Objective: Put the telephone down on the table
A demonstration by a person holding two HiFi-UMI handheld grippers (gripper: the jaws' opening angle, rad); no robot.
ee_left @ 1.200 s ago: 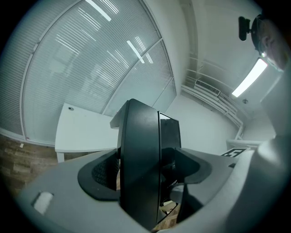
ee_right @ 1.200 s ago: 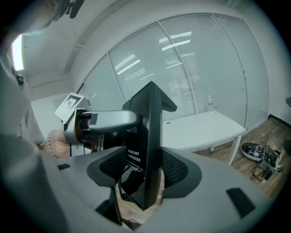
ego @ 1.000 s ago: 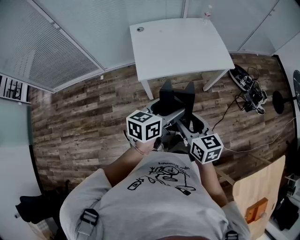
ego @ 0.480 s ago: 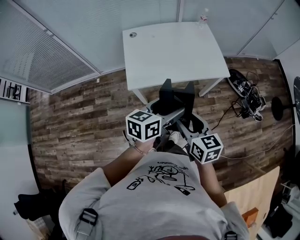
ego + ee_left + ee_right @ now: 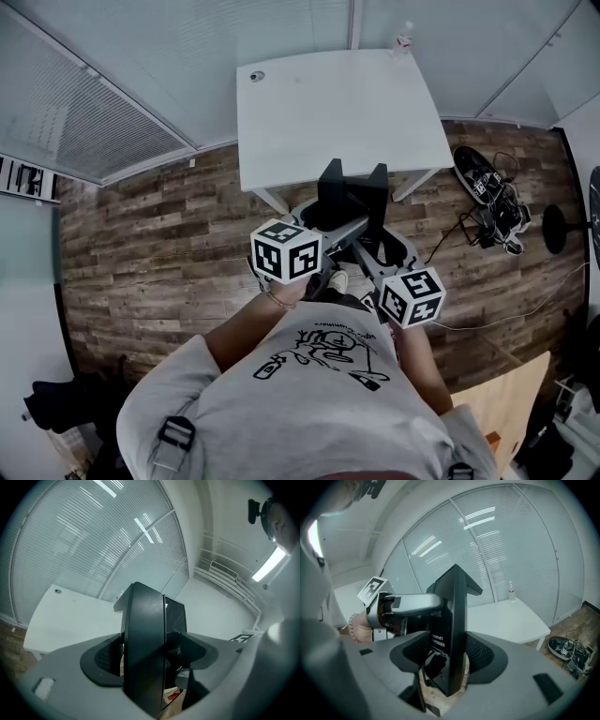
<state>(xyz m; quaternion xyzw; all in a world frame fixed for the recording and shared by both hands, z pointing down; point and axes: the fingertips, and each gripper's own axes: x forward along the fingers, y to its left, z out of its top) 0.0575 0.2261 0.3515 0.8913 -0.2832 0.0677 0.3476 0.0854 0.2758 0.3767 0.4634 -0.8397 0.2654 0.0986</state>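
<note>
The telephone (image 5: 352,195) is a black upright unit, held in the air between both grippers in front of the person's chest. My left gripper (image 5: 330,225) is shut on one side of it and my right gripper (image 5: 373,246) on the other. In the left gripper view its dark body (image 5: 146,639) fills the gap between the jaws of the left gripper (image 5: 145,665). The right gripper view shows the telephone (image 5: 453,616) edge-on, clamped by the right gripper (image 5: 450,660), with the left gripper (image 5: 405,605) gripping it from the far side. The white table (image 5: 337,108) stands just beyond.
A small bottle (image 5: 401,39) stands at the table's far right corner and a round fitting (image 5: 256,76) sits at its far left. Glass walls with blinds (image 5: 112,103) close the room behind. Cables and a power strip (image 5: 487,187) lie on the wood floor at the right.
The table has come nearer and lower in the head view as the person walks toward it. Both grippers keep the same hold on the telephone.
</note>
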